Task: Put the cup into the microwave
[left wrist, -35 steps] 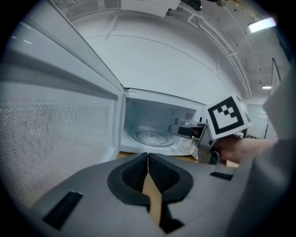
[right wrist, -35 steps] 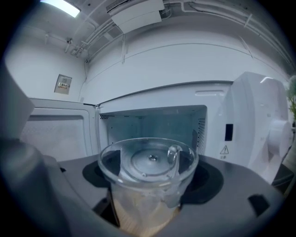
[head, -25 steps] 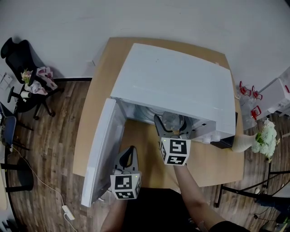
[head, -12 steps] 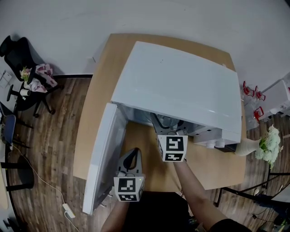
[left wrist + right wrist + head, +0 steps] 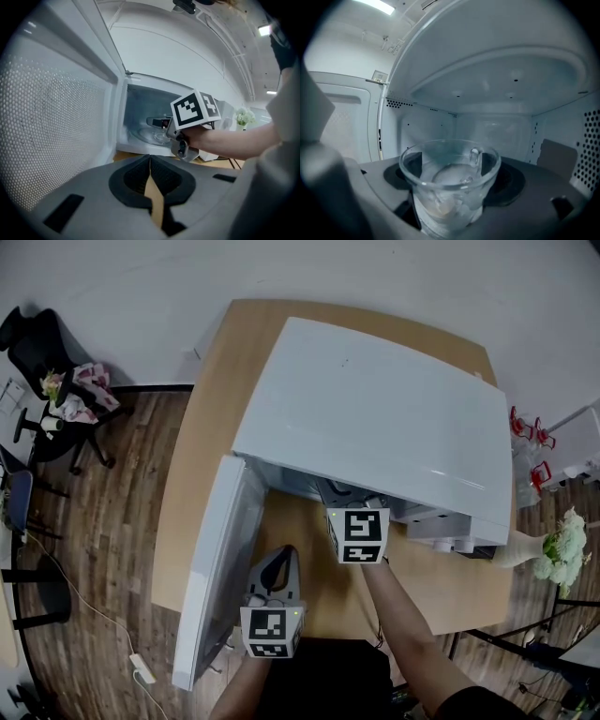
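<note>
Glass cup (image 5: 449,199) sits clamped between the jaws of the right claw (image 5: 450,180), inside the microwave (image 5: 375,418) cavity; left claw (image 5: 151,183) clenched empty, outside.

Light wooden bench (image 5: 202,456) on dark plank floor (image 5: 103,521). White microwave (image 5: 375,418) sits on it, door (image 5: 214,568) swung open at left.

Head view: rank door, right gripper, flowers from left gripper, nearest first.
From left gripper:
1. Door, immediately left.
2. Right gripper, ahead-right at the microwave mouth, holding cup.
3. Flowers, far right, past the microwave.
</note>
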A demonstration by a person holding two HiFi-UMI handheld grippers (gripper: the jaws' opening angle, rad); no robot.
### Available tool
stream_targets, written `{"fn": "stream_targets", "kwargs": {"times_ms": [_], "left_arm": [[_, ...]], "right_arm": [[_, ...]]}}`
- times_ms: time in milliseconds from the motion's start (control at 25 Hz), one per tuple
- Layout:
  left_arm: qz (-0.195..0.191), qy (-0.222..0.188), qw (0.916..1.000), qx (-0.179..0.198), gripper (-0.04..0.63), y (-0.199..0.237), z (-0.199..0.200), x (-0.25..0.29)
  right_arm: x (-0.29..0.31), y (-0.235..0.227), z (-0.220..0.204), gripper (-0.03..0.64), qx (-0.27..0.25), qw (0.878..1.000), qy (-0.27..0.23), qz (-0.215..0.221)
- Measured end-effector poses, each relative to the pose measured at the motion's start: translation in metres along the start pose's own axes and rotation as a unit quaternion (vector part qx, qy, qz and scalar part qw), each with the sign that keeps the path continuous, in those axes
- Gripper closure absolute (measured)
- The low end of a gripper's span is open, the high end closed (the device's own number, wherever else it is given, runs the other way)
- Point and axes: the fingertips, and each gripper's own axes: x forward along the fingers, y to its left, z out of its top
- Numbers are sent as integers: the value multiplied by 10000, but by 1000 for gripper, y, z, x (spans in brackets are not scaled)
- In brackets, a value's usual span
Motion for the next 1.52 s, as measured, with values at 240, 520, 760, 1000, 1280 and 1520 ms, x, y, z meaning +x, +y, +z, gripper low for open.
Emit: {"fn": "stream_targets", "kwargs": {"times_ms": [240,520,760,1000,1280,1520], "left_arm": [[15,39,10000,-29,589,1,-2,4],[-5,35,10000,38,589,2,2,8],[-53,101,9999,124,589,0,-3,9],[-77,111,9998,127,589,0,-4,8],[-108,128,9998,108,589,2,-6,6],[-162,194,9996,98,589,-1,-10,3]], "right_arm": [[12,0,-1,224,56,10000,13,55],[18,1,-3,224,177,9998,-49,99],[19,-3,-5,224,443,9989,-68,114],[18,-5,-6,224,455,9989,-47,69],[18,-1,-11,224,16,10000,58,-21],[14,1,-13,224,49,9999,98,-31]]}}
